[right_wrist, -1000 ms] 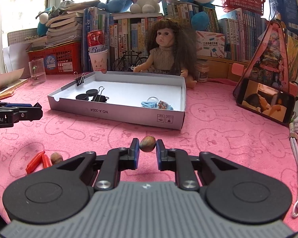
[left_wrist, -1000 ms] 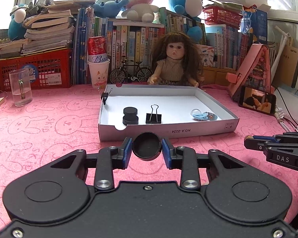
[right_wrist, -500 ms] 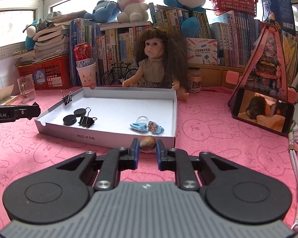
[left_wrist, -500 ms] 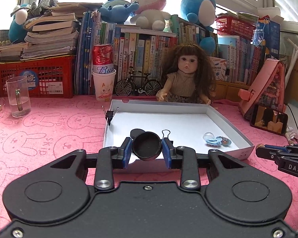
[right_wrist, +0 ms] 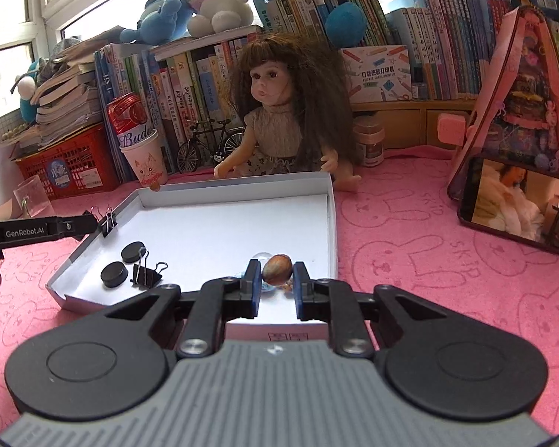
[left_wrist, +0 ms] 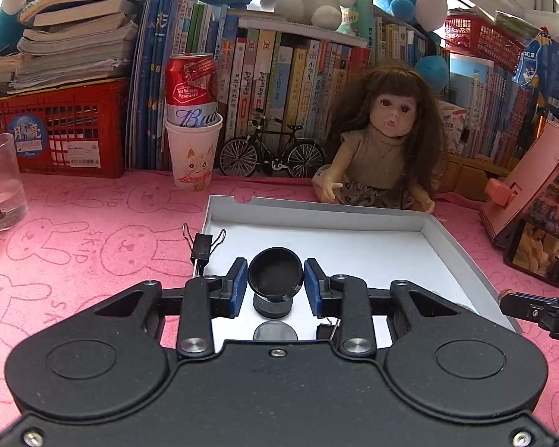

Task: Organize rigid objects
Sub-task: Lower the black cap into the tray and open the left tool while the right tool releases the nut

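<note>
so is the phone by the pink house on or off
On: the phone, propped against the pink house, shows a lit picture on its screen.

Both wrist cams look forward and down, close over the white tray (left_wrist: 447,246) (right_wrist: 329,219); left view from its near-left corner, right view probably near-right; both share tray, doll (left_wrist: 384,138) (right_wrist: 279,111), bookshelf
</note>
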The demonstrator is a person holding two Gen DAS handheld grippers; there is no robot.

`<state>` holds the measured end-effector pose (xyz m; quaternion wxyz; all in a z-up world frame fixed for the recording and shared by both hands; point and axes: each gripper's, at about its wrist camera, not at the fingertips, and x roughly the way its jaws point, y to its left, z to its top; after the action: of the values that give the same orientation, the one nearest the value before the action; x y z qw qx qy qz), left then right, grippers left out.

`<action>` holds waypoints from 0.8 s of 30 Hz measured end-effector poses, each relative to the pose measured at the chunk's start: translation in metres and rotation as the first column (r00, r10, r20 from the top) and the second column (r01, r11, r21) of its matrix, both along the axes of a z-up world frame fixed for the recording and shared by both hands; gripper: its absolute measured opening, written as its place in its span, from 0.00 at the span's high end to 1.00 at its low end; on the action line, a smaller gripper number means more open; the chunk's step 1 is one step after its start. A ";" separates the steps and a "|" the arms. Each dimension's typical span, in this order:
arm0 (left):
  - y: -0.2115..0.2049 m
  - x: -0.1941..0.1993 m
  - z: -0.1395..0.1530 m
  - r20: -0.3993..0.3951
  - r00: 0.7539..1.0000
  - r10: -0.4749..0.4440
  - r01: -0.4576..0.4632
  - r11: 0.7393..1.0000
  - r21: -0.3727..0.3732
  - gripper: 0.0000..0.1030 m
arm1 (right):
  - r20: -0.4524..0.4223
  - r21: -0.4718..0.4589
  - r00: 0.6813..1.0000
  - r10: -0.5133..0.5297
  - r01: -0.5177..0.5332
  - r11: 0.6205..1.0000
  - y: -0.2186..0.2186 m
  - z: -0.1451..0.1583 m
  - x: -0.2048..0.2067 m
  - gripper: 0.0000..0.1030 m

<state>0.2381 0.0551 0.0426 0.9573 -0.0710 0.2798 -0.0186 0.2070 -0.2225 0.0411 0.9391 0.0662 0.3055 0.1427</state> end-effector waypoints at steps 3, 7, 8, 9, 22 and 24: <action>-0.002 0.022 -0.006 -0.035 0.999 -0.001 0.000 1.000 -0.006 0.70 | -0.022 0.012 1.000 0.001 -0.001 1.000 0.002 -0.001 0.020 0.79; -0.005 0.046 -0.016 -0.077 0.997 0.011 -0.011 1.000 0.002 0.70 | -0.073 0.042 0.997 0.013 -0.010 0.999 0.007 -0.007 0.048 0.79; -0.006 0.051 -0.018 -0.085 0.996 0.017 -0.016 1.000 0.007 0.70 | -0.089 0.047 0.996 0.017 -0.013 0.999 0.009 -0.008 0.056 0.79; -0.006 0.055 -0.020 -0.093 0.995 0.021 -0.020 1.000 0.009 0.70 | -0.103 0.052 0.995 0.019 -0.013 0.999 0.011 -0.010 0.063 0.79; -0.012 0.075 -0.039 -0.160 0.987 0.031 -0.021 0.998 0.067 0.70 | -0.188 0.055 0.981 0.051 -0.041 0.998 0.029 -0.031 0.106 0.79; -0.013 0.075 -0.041 -0.162 0.986 0.029 -0.017 0.997 0.073 0.70 | -0.188 0.057 0.981 0.052 -0.042 0.997 0.030 -0.033 0.106 0.79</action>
<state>0.3134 0.0420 0.0019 0.9332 -0.0412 0.3568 0.0083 0.3129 -0.1926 0.0083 0.9000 0.0970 0.3912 0.1661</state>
